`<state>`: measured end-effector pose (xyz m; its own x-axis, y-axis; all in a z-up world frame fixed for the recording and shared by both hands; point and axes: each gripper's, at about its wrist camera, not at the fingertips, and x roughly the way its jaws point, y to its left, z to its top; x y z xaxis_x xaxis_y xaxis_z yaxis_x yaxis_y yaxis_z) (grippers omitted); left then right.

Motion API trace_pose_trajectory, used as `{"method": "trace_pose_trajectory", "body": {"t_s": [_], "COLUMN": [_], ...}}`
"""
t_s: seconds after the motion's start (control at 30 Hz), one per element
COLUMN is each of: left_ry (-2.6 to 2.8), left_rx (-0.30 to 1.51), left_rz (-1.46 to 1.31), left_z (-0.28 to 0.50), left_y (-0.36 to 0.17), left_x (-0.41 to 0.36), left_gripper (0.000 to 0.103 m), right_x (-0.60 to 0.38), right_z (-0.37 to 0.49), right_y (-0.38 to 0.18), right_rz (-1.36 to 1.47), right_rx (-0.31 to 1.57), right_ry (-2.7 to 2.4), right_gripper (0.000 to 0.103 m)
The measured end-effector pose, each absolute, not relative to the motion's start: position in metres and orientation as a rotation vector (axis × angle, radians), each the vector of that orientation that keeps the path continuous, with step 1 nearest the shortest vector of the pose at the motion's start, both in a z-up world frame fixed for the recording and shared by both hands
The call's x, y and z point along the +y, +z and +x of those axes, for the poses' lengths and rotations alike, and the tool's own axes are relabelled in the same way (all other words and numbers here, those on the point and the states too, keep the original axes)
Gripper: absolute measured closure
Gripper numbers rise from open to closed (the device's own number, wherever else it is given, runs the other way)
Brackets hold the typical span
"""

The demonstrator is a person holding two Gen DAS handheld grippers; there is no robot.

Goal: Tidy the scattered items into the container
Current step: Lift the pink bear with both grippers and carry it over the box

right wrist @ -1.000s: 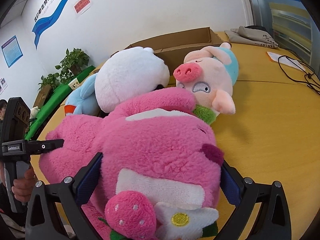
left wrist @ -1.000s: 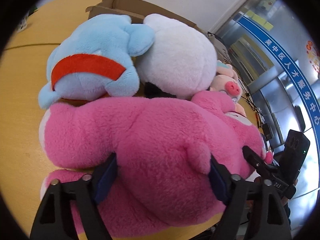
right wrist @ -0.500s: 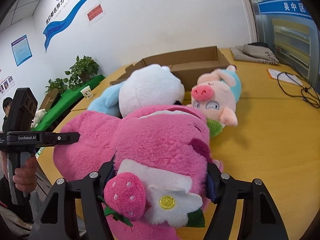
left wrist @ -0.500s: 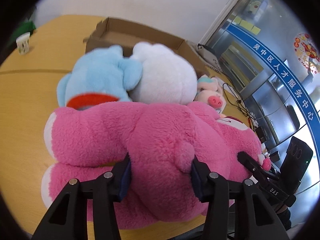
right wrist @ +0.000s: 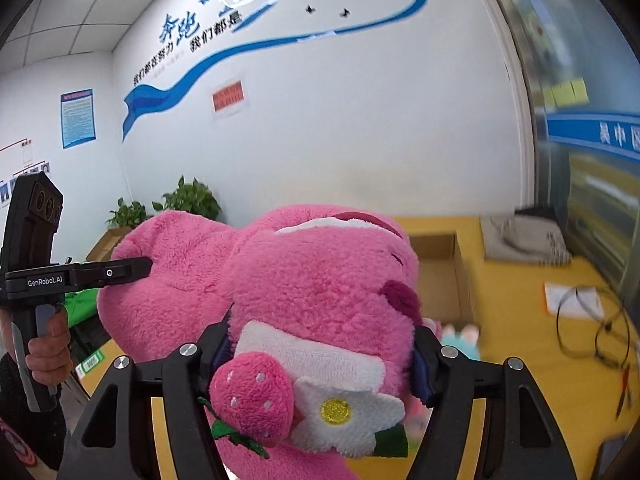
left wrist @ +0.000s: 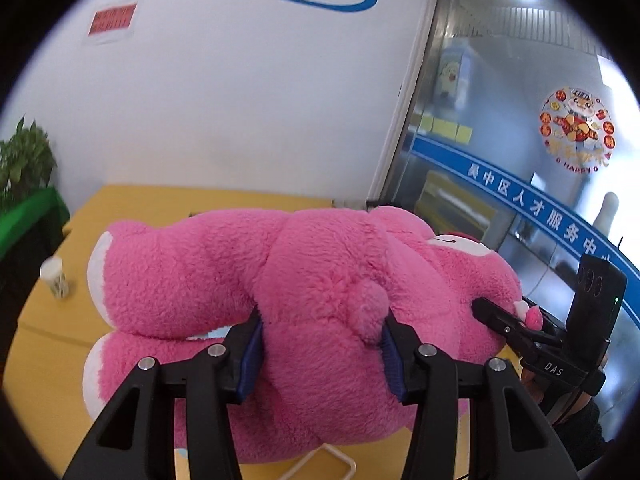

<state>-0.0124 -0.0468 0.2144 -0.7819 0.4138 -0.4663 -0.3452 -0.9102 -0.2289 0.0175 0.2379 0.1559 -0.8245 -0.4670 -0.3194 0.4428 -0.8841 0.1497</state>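
A big pink plush bear (left wrist: 320, 280) is held up in the air by both grippers. My left gripper (left wrist: 322, 354) is shut on its rump beside the small tail. My right gripper (right wrist: 320, 344) is shut on its head (right wrist: 320, 280), just above the strawberry and white flower. The open cardboard box (right wrist: 440, 272) stands on the yellow table behind the bear. The pig plush (right wrist: 460, 334) shows only as a sliver below the bear's head. The blue and white plush toys are hidden.
A yellow table (right wrist: 520, 360) with a black cable (right wrist: 592, 328), a paper (right wrist: 568, 300) and a grey cloth (right wrist: 524, 240) at the right. A small white cup (left wrist: 56, 280) stands at the table's left. Potted plants (right wrist: 188, 200) stand against the wall.
Both grippers have closed tighter on the pink bear and lifted it off the table. The other plush toys have dropped out of view below.
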Motion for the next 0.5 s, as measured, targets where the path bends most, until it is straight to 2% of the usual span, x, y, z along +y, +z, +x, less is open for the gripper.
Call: {"method": "trace_pose_trajectory", "body": {"t_s": [0.17, 0.5], "left_ry": [2.637, 2.584], "left_rx": [-0.163, -0.193], "left_rz": [-0.679, -0.706], "left_z": [-0.069, -0.215], "left_y": [0.248, 0.269], "left_x": [-0.043, -0.036], "left_gripper": [0.054, 0.054], "right_x": [0.231, 0.219], "right_z": [-0.033, -0.172], "right_y": [0.208, 0.260], "right_rz": [0.424, 0.476], "right_rx": [-0.036, 0.012], "right_ry": [-2.633, -2.659], "right_gripper": [0.029, 0.029]}}
